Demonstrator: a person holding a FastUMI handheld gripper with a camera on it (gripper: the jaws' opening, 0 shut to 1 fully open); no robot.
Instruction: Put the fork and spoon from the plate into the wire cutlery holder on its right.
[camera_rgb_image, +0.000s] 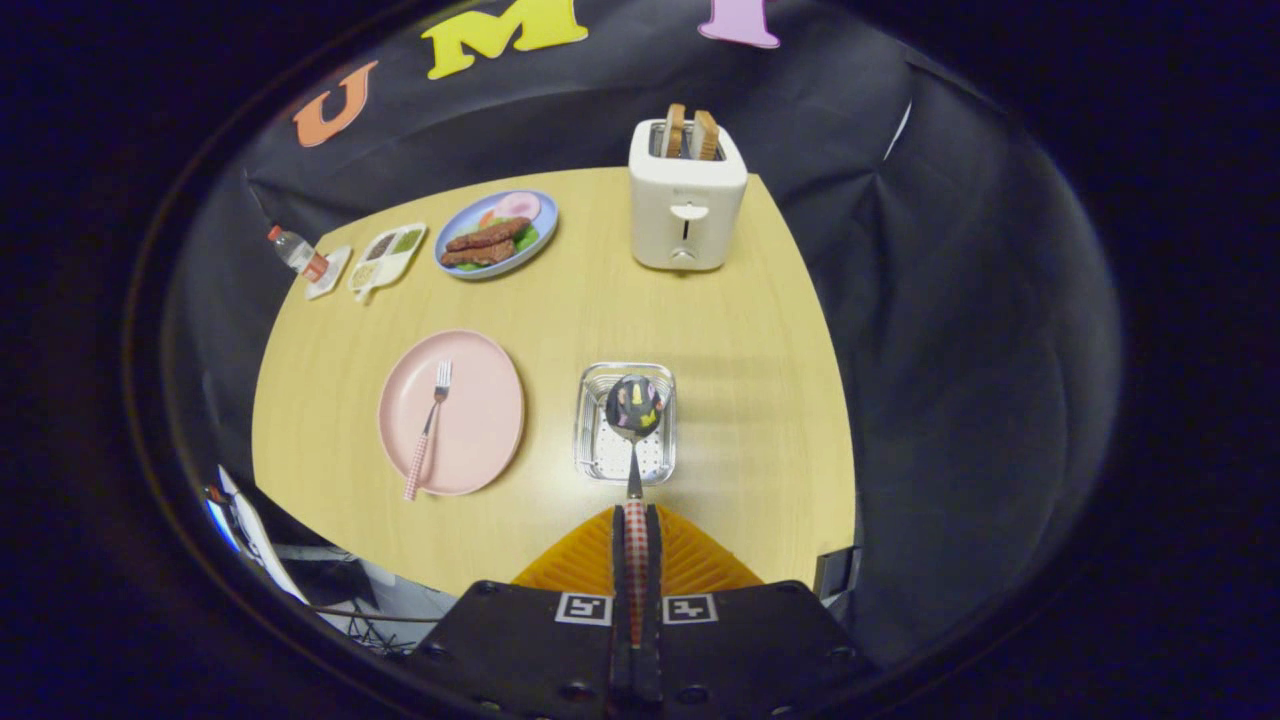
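Jaws clamped on spoon (634, 420) handle, bowl above wire cutlery holder (592, 420), rim clear.

Pink plate (478, 425), seemingly red-checked spoon (634, 470) handle

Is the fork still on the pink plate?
Yes. The fork lies on the pink plate, while the tool holds the spoon over the holder.

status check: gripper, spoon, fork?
Gripper shut on spoon, bowl over wire holder. Fork on pink plate. Nothing in the way.
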